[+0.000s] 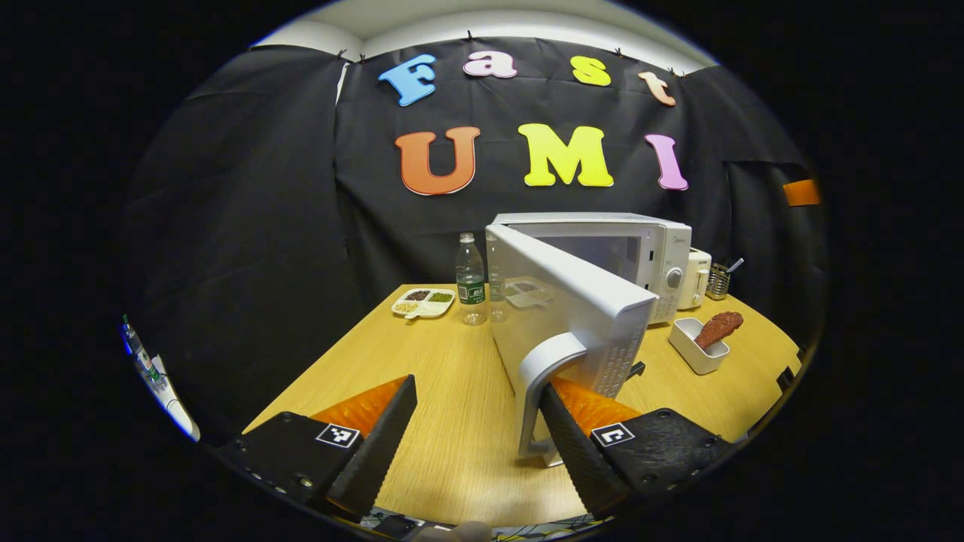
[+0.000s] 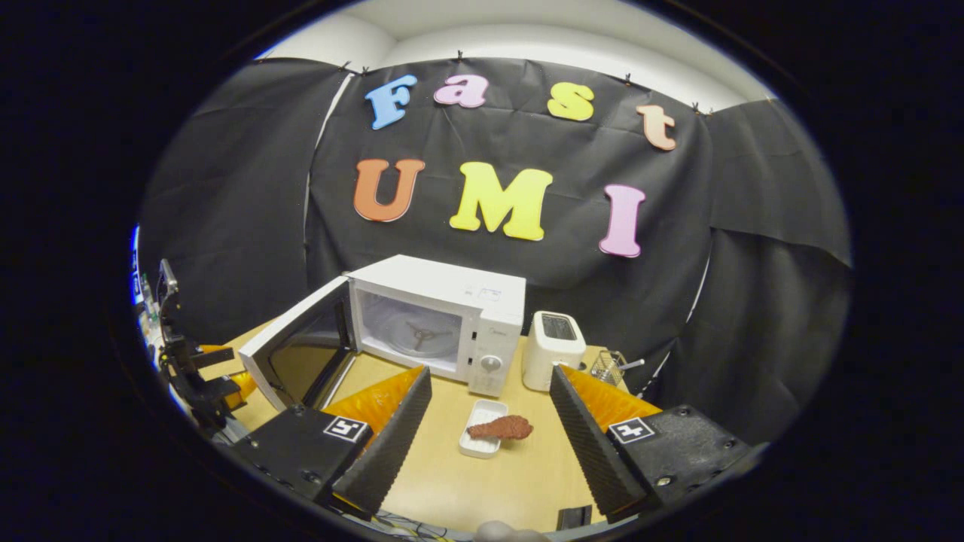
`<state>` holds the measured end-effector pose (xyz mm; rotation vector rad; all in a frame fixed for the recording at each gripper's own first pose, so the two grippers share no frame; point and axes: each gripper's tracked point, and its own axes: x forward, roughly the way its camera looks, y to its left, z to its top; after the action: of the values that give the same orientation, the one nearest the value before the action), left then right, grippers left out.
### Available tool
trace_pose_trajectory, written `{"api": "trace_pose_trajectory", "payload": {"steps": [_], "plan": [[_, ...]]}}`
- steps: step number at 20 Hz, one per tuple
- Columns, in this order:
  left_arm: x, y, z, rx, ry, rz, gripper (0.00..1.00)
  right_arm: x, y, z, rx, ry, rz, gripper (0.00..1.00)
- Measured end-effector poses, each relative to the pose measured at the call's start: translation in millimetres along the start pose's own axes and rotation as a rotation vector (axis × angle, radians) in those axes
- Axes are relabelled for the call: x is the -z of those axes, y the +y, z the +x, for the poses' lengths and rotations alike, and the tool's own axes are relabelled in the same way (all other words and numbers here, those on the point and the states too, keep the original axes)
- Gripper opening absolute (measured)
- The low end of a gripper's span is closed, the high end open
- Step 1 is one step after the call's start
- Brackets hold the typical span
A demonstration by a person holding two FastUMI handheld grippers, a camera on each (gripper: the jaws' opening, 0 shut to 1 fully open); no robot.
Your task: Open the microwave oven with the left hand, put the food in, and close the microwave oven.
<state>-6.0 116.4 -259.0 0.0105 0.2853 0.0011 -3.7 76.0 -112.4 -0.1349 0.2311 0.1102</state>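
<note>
Left gripper (image 1: 476, 421): jaws spread wide, nothing clamped. Its right finger (image 1: 576, 444) sits right against the door handle (image 1: 544, 376); the other finger is well off to the side over bare table (image 1: 422, 354). Can't tell whether the finger actually touches the handle.

Microwave door (image 1: 572, 301) swung open toward the camera, edge-on in the left gripper view. Past it, the microwave (image 1: 640, 256) body, then a toaster (image 1: 697, 277) beside it and a wire basket (image 1: 719, 280) further right. A water bottle (image 1: 470, 280) and a divided plate (image 1: 424, 302) stand at the far left of the table.

Right gripper (image 2: 489, 421): jaws released, empty, hovering above the table. Between its fingers, further out, the food (image 2: 501, 428), a brown piece, lies across a white dish (image 2: 480, 440) on the table in front of the microwave (image 2: 440, 320). Cavity open, turntable visible inside. Door (image 2: 297, 354) hangs open to the left, with the left gripper's rig beside it at the table edge.
</note>
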Motion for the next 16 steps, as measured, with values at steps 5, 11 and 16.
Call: {"api": "trace_pose_trajectory", "payload": {"steps": [5, 11, 16], "plan": [[3, 18, -11, -0.024, -0.027, 0.032, 0.95, -1, 5, 0, -0.008, 0.000, -0.008, 1.00], [11, 71, -14, -0.137, -0.006, 0.015, 0.96, 3, 13, 7, -0.029, 0.014, -0.010, 0.96], [11, 105, -21, -0.203, 0.003, 0.009, 0.96, 14, 14, 13, -0.027, 0.026, -0.005, 0.96]]}}
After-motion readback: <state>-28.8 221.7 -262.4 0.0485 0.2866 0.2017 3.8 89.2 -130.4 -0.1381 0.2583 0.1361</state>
